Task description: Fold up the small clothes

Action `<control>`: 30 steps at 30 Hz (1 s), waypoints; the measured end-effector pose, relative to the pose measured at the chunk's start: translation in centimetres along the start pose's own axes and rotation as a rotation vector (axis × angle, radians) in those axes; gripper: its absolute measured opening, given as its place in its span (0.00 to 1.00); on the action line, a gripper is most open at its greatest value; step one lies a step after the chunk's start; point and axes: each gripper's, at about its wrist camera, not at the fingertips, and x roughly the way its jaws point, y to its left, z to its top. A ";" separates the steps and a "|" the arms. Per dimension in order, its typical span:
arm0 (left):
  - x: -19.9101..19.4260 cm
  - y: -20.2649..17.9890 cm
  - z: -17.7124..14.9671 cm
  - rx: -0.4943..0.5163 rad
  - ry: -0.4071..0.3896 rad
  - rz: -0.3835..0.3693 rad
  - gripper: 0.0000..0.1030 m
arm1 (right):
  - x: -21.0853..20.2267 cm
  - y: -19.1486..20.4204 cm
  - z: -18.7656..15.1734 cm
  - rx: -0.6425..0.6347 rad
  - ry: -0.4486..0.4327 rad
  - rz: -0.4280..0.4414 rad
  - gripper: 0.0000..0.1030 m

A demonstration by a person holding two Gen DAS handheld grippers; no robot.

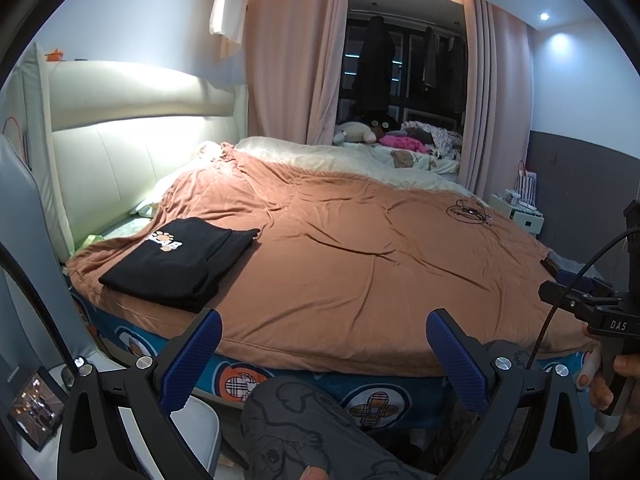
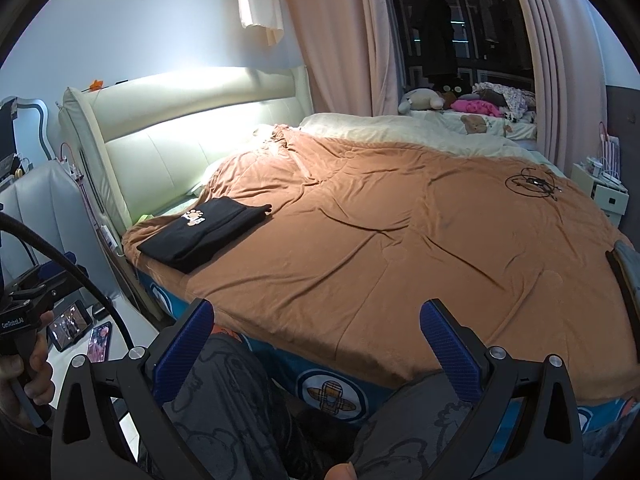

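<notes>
- Your left gripper (image 1: 324,354) hangs at the near edge of the bed with its blue-padded fingers (image 1: 454,354) spread wide, nothing between them.
- Your right gripper (image 2: 316,346) sits in much the same pose: jaws wide apart, empty, over the near bed edge and your grey printed trouser leg (image 2: 224,396).
- The black garment (image 1: 180,262) with a paw-print logo lies folded flat on the brown blanket (image 1: 360,248), near the blanket's left corner by the cream headboard (image 1: 132,152). Neither gripper touches it; it is well apart from both.
- From the right wrist view the same garment (image 2: 208,232) lies left of and beyond the fingers.
- A coil of black cable (image 1: 468,212) rests on the far right of the blanket, well apart from the garment.
- Your right hand (image 1: 604,380) shows at the right edge of the left view, wrapped around a gripper handle.
- Plush toys (image 2: 424,100) and loose clothes lie beyond the bed, in front of the dark window.
- A small lit screen (image 2: 70,326) sits low at left beside the bed.
</notes>
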 end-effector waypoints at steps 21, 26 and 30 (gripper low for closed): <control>-0.4 -0.1 0.2 -0.002 -0.009 0.000 1.00 | -0.3 -0.6 -0.1 -0.004 -0.003 0.007 1.00; -0.6 0.0 0.4 -0.002 -0.007 -0.002 1.00 | -0.4 -0.7 -0.1 -0.004 -0.003 0.007 1.00; -0.6 0.1 0.6 -0.003 -0.009 0.002 1.00 | -0.3 -0.7 0.0 -0.004 -0.003 0.008 1.00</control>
